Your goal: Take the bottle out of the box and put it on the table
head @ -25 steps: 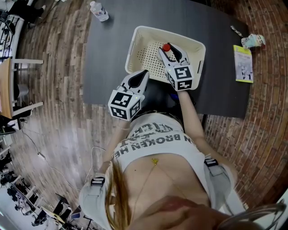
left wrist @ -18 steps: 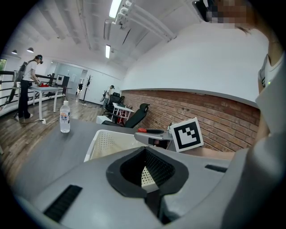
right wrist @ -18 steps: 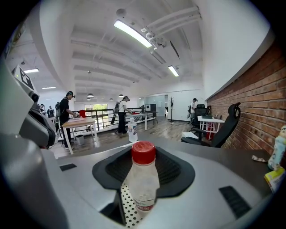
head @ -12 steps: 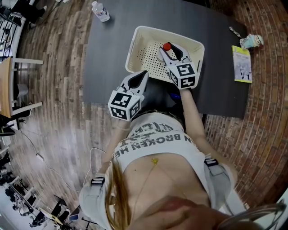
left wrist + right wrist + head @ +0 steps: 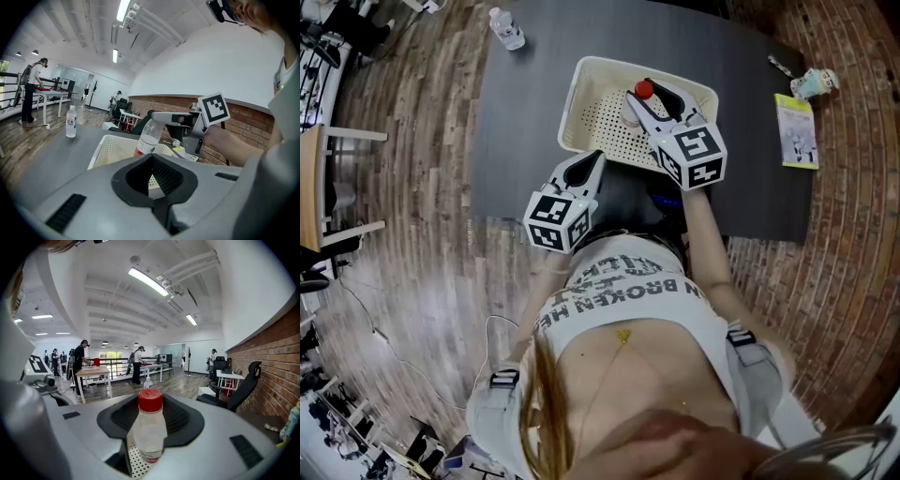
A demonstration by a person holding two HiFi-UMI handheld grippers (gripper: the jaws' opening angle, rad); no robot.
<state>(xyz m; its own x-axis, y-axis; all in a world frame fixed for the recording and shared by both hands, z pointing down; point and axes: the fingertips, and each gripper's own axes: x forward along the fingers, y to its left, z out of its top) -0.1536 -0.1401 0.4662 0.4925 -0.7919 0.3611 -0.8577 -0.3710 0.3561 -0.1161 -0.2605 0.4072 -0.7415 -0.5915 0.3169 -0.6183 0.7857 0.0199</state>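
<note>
Your right gripper (image 5: 645,101) has come up and back toward you since a second ago: its marker cube now looks larger and sits nearer the box's 4 o'clock corner, and the red cap has travelled with it. Its jaws pinch the clear plastic bottle with the red screw cap (image 5: 644,90) around the neck, holding it upright.

So the grasp is done and the lift is under way. The bottle is above the cream perforated plastic box (image 5: 570,117), toward its 1 o'clock side. The right gripper view shows the box's dotted floor directly under the bottle, so it hasn't crossed the rim. Whether its base has cleared the walls I can't tell, since your own left gripper hides the lower part in the left gripper view.

You have yet to carry it over the rim and stand it on the dark grey table (image 5: 516,122).

Your left gripper (image 5: 599,156) waits at the box's 7 o'clock corner, jaws closed tip to tip with nothing between them. A second clear water bottle (image 5: 506,26) stands on the table at 10 o'clock from the box, well apart.
</note>
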